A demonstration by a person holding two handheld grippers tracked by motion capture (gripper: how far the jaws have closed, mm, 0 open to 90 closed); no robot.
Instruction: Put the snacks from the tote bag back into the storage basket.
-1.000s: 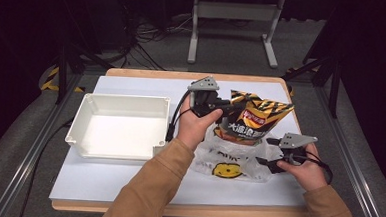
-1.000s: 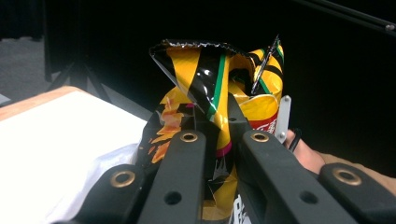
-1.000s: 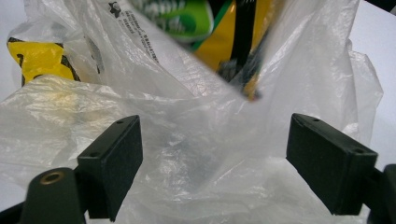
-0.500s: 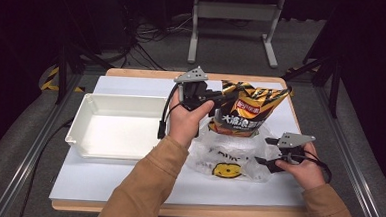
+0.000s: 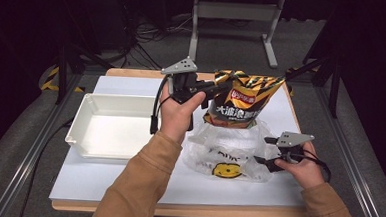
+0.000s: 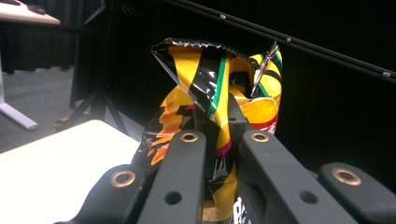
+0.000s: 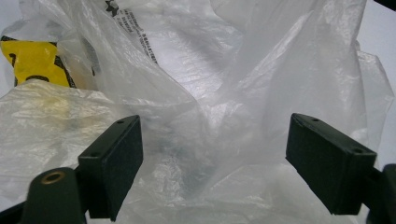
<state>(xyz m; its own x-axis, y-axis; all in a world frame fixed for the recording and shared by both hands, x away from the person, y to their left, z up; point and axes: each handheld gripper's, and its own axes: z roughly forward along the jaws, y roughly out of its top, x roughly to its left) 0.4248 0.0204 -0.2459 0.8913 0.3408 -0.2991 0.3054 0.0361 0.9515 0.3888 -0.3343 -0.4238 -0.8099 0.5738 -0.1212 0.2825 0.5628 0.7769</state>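
One snack bag [image 5: 241,103] pinched aloft (left gripper [image 5: 221,87]), plastic bag [image 5: 228,155] below, white tray [image 5: 107,129] beside

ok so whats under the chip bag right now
The chip bag hangs lifted in the left gripper; below its lower edge lies the clear plastic bag on the table. Anything inside the plastic is not clearly visible.

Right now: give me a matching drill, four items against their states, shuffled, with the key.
1. snack bag
2. clear plastic bag
3. white bin
4. right gripper

a. empty, at the table's left
b. jaws wide apart at crumpled film
c. lifted, pinched in the left gripper
d. lying flat, yellow smiley print

Pairs: 1-c, 2-d, 3-a, 4-b
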